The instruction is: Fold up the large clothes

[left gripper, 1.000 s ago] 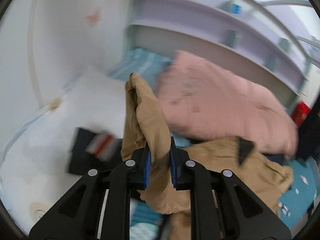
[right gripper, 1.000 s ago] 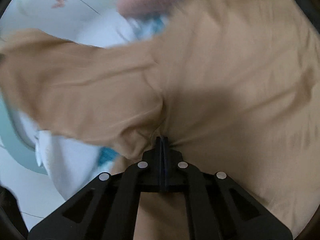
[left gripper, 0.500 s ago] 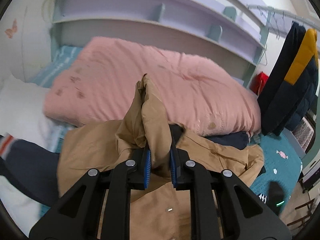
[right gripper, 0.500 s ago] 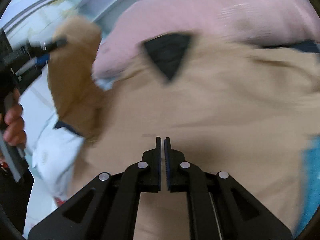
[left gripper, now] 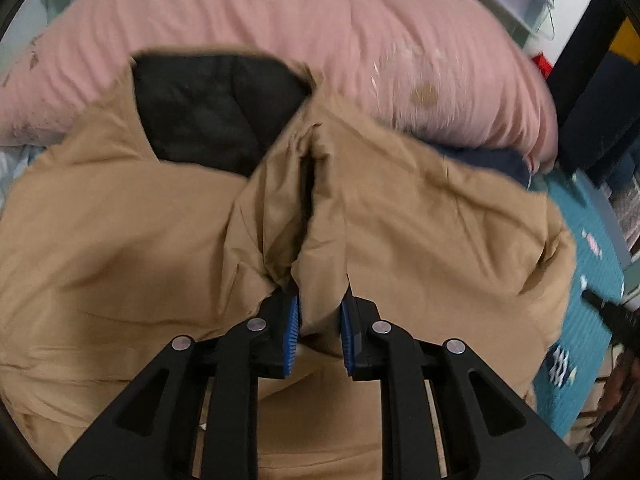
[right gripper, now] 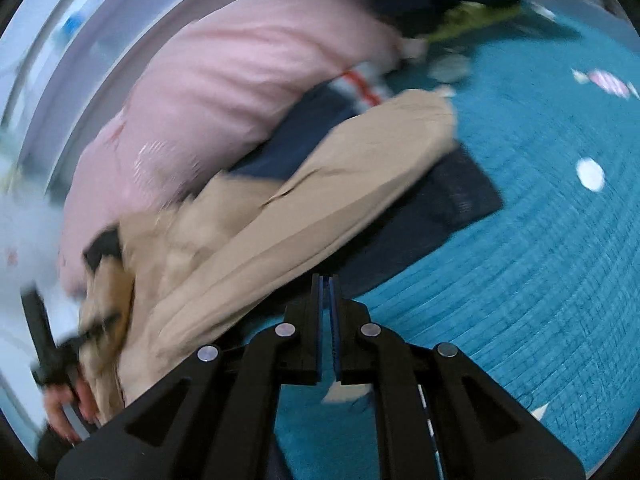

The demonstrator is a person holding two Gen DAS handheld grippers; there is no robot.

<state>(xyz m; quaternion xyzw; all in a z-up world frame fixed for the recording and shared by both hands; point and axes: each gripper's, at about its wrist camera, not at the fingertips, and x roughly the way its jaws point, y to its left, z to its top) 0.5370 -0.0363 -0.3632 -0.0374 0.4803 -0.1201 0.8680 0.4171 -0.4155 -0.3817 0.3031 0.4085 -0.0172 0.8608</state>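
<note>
Jacket (right gripper: 304,200) lies lengthwise toward upper right, left tongs (left gripper: 319,320) pinching it.

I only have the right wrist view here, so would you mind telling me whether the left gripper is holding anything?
Observer: Yes. The left gripper is shut on a bunched fold of the tan jacket.
Operator: Thank you. Does the jacket's dark lining show from that side?
Observer: It does. The black lining lies exposed at the collar end, against the pink duvet.
Operator: And my right gripper looks empty; is that correct?
Observer: Your own view settles that: the right gripper is shut on nothing. The left view adds only a dark jacket hanging at the right edge.
</note>
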